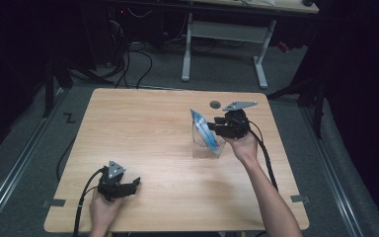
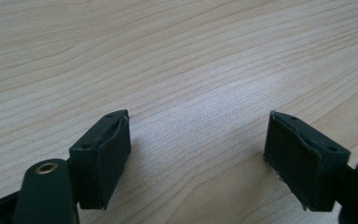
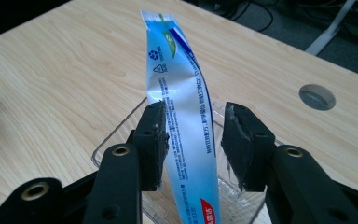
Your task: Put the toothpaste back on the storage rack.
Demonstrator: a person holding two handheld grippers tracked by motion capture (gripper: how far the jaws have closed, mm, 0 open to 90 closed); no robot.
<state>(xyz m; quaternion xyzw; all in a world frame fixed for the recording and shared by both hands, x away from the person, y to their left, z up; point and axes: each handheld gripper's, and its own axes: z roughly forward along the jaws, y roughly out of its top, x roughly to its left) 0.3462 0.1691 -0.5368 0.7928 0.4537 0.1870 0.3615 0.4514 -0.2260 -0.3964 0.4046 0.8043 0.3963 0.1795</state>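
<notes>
A blue and silver tube [image 3: 184, 107] leans upright in a clear plastic container [image 3: 116, 140] on the right half of the wooden table [image 1: 143, 133]. In the high view the tube [image 1: 202, 127] tilts to the upper left out of the container [image 1: 200, 152]. My right gripper [image 3: 196, 126] straddles the tube from the right side; the left pad sits against it and the right pad stands off with a small gap, so the jaws are open. My left gripper [image 1: 134, 182] rests near the front left of the table. Its jaws are open over bare wood in the left gripper view [image 2: 198, 135].
A round grey hole [image 1: 215, 104] sits in the table just behind the right gripper. Beyond the far edge stands a white-legged desk [image 1: 224, 44], with cables on the floor. Each gripper's cable runs back along the person's forearm.
</notes>
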